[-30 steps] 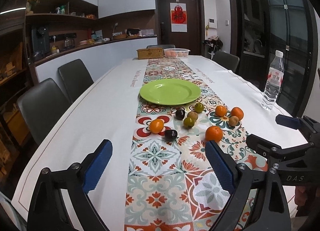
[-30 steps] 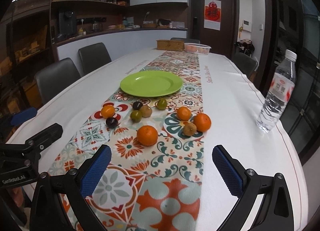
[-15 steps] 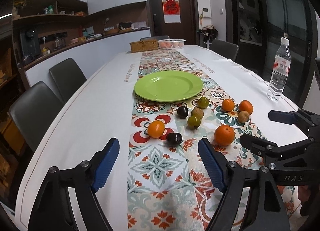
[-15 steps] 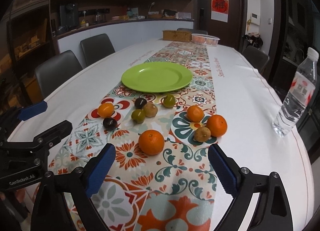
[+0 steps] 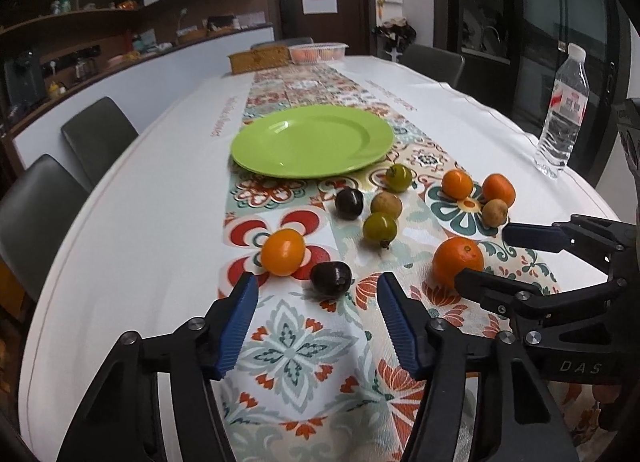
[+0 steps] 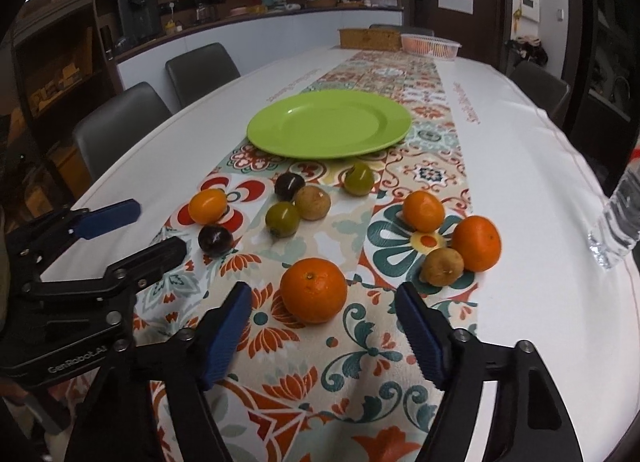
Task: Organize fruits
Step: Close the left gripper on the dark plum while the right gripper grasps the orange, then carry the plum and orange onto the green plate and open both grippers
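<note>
Several small fruits lie on the patterned runner [image 5: 304, 342] in front of an empty green plate [image 5: 312, 141]. My left gripper [image 5: 316, 278] hovers low just short of a dark plum [image 5: 331, 278], beside a small orange fruit [image 5: 283, 252]. Its jaws are closing and the pads touch nothing. My right gripper [image 6: 323, 288] frames a big orange [image 6: 313, 289]. Its jaws are closing too, with the orange between the tips and gaps on both sides. Each gripper shows in the other's view: the right gripper [image 5: 484, 252], the left gripper [image 6: 160, 225].
A water bottle [image 5: 564, 113] stands near the table's right edge. Green, brown and orange fruits [image 6: 426, 210] cluster between the grippers and the plate. A wicker box [image 5: 260, 59] and a white basket [image 5: 318, 51] sit at the far end. Grey chairs [image 5: 96, 133] line the left side.
Both grippers have come forward and down towards the fruit. Their jaws have narrowed. The plum now sits at the left tips and the big orange at the right tips.
</note>
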Motion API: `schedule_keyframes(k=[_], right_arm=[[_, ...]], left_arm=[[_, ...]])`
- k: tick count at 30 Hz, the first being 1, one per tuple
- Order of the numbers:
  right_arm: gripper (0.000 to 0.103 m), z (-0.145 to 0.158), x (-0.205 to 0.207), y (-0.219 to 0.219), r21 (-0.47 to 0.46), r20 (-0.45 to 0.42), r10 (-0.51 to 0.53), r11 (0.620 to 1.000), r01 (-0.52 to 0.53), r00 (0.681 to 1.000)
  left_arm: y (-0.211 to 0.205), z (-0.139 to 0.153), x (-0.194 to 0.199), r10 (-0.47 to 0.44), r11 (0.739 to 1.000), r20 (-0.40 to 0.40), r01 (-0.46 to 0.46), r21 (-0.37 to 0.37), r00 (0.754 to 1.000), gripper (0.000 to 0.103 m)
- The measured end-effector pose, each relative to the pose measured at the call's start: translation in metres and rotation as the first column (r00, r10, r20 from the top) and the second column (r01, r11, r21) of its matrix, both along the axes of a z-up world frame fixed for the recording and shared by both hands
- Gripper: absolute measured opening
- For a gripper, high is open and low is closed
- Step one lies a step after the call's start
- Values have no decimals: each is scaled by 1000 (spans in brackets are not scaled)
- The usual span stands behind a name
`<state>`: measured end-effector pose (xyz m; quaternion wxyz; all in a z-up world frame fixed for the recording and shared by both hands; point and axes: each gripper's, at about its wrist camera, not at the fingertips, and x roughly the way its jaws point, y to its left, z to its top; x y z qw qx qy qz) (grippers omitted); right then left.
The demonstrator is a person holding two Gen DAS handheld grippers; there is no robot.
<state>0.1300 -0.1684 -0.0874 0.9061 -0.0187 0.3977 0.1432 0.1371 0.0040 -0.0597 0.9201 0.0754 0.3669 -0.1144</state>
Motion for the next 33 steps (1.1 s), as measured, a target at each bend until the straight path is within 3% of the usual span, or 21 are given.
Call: schedule_keyframes(k=[3,7,23,27,33], right_arm=[[64,-6,6,1,10,-25,13,1000,-13,1000],[60,-11,11,1,16,-53,21,1000,-20,998],[51,-22,24,3,24,-107,49,999,-47,993],[42,-22,24,6,25,-110,69,997,-67,992],[42,-18,22,5,36,-103,79,996,-76,992]], left_arm=[[-4,-6,8,-12,1000,-27,12,1,1000,57],[-7,-15,18,-26,1000,-79,26,-6,997,45],[-12,-28,37,-14,1000,-142,14,-5,990,28],[-9,-29,37,-11,1000,-142,8,-21,990,28],[-10,-22,31,-9,999,-142,3,-45,990,28]])
